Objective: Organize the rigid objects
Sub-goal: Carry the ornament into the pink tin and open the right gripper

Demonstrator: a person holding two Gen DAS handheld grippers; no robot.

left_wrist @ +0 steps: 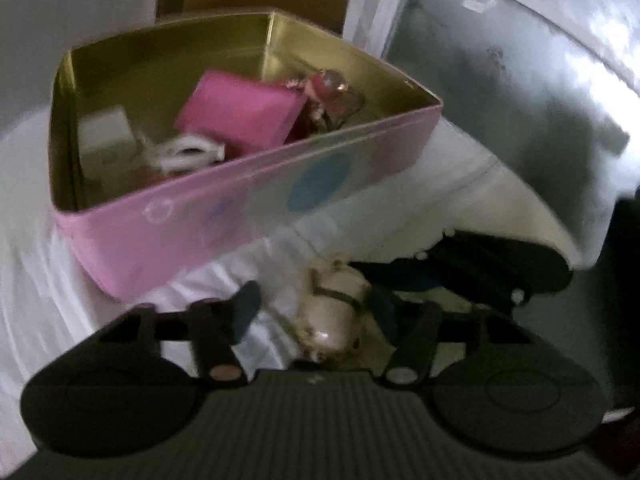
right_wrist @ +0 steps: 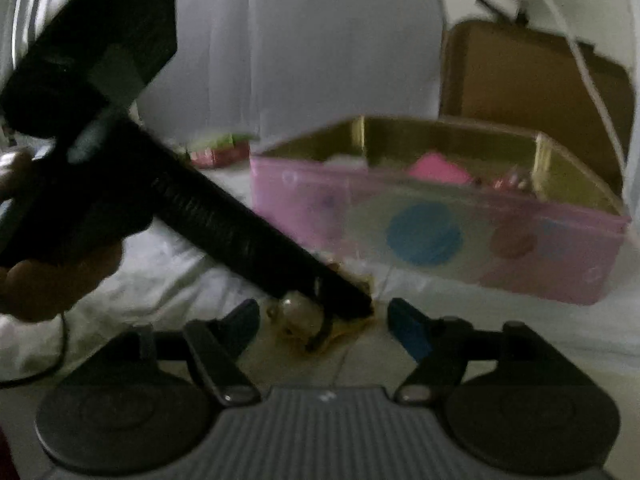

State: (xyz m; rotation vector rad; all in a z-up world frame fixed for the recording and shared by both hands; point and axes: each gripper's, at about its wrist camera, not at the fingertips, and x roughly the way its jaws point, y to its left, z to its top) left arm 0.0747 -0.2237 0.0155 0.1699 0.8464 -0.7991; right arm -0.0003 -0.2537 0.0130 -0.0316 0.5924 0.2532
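Note:
A pink tin box (left_wrist: 208,216) with a gold inside stands open on a white cloth; it also shows in the right wrist view (right_wrist: 440,236). Inside lie a pink case (left_wrist: 240,114), a white box (left_wrist: 106,136) and a pink trinket (left_wrist: 332,88). A small pearl-and-gold ornament (left_wrist: 334,316) lies on the cloth in front of the box. My left gripper (left_wrist: 320,312) is open with its fingers on either side of the ornament; it also shows in the right wrist view (right_wrist: 332,300) at the ornament (right_wrist: 300,314). My right gripper (right_wrist: 324,316) is open just before the ornament.
The white cloth (left_wrist: 48,280) covers the surface. A brown board (right_wrist: 532,84) stands behind the box. A red and green packet (right_wrist: 218,150) lies far left. A glass door (left_wrist: 500,80) stands to the right. The other gripper's dark body (left_wrist: 500,264) is close by on the right.

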